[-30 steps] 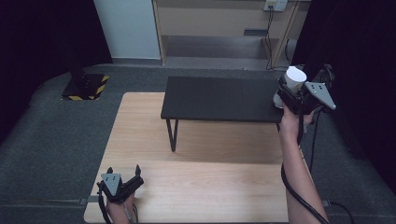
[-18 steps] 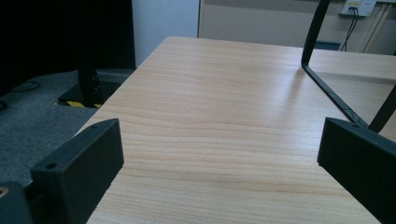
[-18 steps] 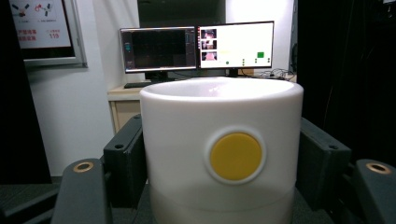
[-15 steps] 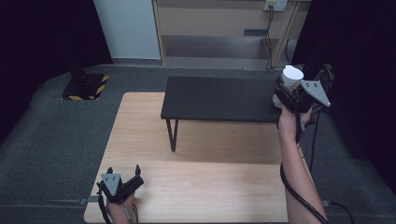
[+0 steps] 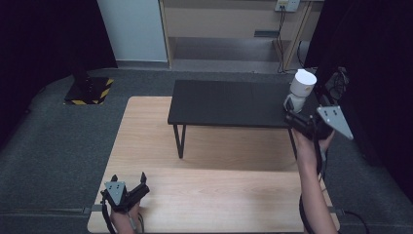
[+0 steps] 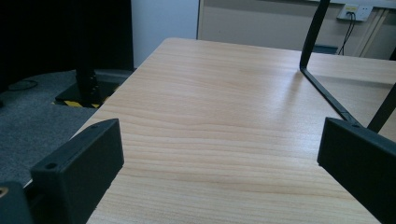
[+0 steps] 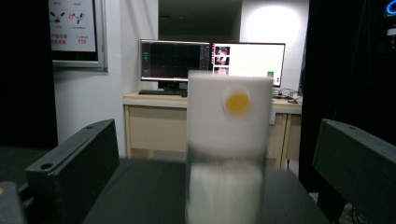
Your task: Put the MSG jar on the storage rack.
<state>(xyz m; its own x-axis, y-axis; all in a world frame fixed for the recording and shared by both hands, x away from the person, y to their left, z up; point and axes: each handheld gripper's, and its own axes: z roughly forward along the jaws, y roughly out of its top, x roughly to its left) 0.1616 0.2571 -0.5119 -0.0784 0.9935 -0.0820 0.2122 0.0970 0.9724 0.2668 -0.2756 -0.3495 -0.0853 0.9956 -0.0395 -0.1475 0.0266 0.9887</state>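
Right tongs (image 5: 292, 114): sit lower and nearer the person than a second ago, drawn back from the white cup (image 5: 303, 85). Stand spread wide, with a jaw on either side of the cup and a clear gap at each. Pinch nothing.

White cup: stands upright just ahead of the right tongs, on the right end of the black counter (image 5: 229, 105). Sits almost where it was half a second ago. Looks blurred in the right gripper view, with a yellow dot near its top.

Left tongs (image 5: 129, 178): rest where they were a second ago, low over the near left corner of the wooden counter (image 5: 146, 136). Stand spread wide, with bare wood between the jaws. Hold nothing.

Edges near the right tongs: right end of the black counter just below and beside them, and its near edge runs off to their left. Dark curtain (image 5: 370, 73) close on their right, so little room on that side. Long bare black top to the left of the cup.

Edges near the left tongs: left edge of the wooden counter just to their left, with grey carpet (image 5: 58, 146) beyond. Broad bare wood ahead and to their right, as far as the thin black legs (image 6: 322, 79) of the black counter.
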